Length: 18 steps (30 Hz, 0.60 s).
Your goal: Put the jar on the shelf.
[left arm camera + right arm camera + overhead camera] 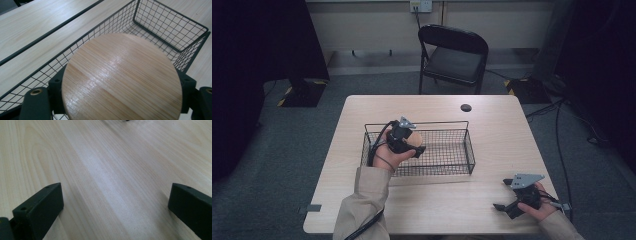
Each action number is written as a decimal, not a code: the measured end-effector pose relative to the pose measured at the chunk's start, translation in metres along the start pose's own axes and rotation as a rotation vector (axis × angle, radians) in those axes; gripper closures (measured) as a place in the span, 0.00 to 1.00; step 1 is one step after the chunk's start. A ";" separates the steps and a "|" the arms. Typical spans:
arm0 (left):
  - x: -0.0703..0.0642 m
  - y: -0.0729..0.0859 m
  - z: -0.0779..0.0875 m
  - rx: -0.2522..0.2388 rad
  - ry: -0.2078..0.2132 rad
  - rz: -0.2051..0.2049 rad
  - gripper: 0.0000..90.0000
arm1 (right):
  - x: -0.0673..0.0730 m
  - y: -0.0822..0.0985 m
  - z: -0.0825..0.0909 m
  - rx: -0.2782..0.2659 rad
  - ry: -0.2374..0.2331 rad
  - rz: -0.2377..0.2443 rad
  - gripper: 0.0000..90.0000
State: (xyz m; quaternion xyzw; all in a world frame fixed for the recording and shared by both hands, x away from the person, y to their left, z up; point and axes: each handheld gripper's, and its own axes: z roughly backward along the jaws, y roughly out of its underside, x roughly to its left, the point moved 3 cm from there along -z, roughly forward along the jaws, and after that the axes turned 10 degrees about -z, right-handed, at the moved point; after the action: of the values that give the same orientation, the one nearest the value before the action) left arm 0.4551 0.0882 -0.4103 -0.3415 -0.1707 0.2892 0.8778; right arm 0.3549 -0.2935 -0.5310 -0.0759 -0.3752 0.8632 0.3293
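My left gripper [414, 145] holds a round wooden disc [415, 138] over the left half of a black wire basket [469, 150]. In the left gripper view the wooden disc [122, 80] lies flat between the two black jaws, which are shut on its edges, with the basket [175, 47] mesh and far rim beyond it. At the table's front right corner my right gripper [504, 201] rests low over the wood, held by a hand. Its jaws in the right gripper view stand wide apart, with my right gripper [115, 207] holding nothing but bare table between them.
The light wooden table [492, 125] has a small dark round spot [466, 107] behind the basket. A black folding chair [454, 55] stands beyond the table's far edge. Cables run over the grey floor at the right.
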 end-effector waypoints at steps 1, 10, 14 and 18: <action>0.000 0.001 -0.001 -0.001 -0.003 0.002 0.26 | 0.000 0.000 0.000 0.000 0.000 0.000 0.00; 0.002 0.007 -0.009 0.015 -0.002 0.017 0.26 | 0.000 0.000 0.000 0.000 0.001 -0.002 0.00; 0.004 0.010 -0.013 0.021 -0.006 0.031 0.26 | 0.000 0.000 0.000 0.000 0.001 -0.002 0.00; 0.006 0.014 -0.016 0.032 -0.008 0.045 0.26 | 0.000 0.001 0.001 0.000 0.001 -0.002 0.00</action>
State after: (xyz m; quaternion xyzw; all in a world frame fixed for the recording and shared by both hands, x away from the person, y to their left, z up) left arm 0.4624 0.0920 -0.4306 -0.3301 -0.1620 0.3127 0.8758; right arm 0.3541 -0.2939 -0.5309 -0.0761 -0.3749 0.8628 0.3303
